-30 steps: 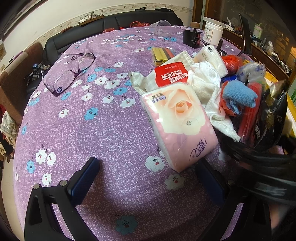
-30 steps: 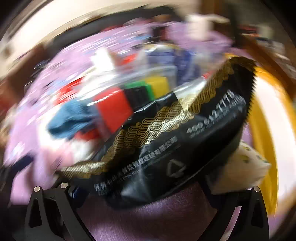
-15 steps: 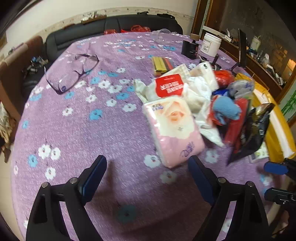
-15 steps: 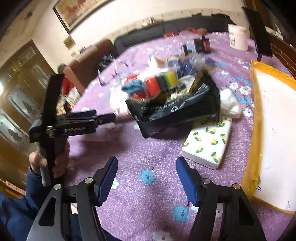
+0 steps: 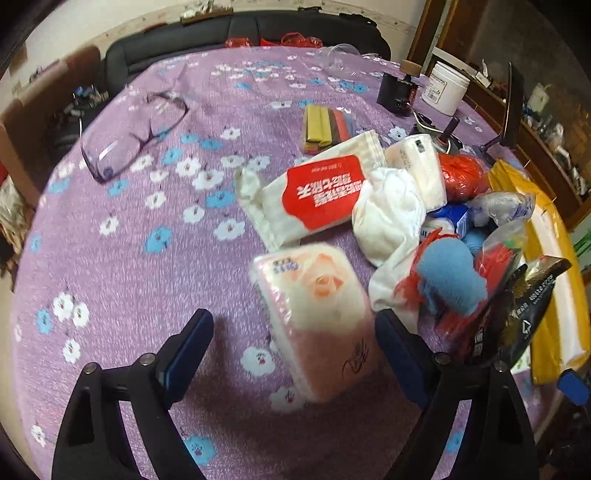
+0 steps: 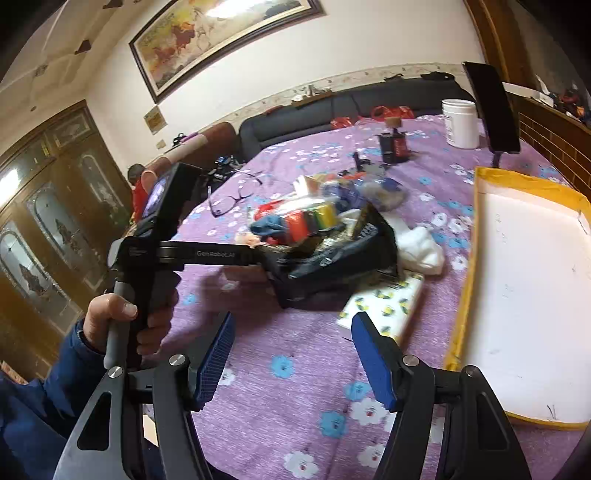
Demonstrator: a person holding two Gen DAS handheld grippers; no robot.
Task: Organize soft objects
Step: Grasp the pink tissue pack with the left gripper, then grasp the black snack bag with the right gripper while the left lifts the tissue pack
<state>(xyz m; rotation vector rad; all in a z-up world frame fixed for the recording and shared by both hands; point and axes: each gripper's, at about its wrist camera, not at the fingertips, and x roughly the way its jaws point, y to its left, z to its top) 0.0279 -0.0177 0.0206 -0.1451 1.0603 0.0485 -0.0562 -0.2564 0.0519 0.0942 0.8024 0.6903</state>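
Pink tissue pack [image 5: 317, 317] sits at 12 o'clock between your left gripper [image 5: 295, 350] jaws, which are closing but not touching yet. Right gripper [image 6: 291, 358] hangs parted and empty. That slick wrapper could squirt out sideways if you clamp off-centre.

A framed painting [image 6: 218, 35] hangs on the pale wall above a black sofa [image 6: 354, 101].
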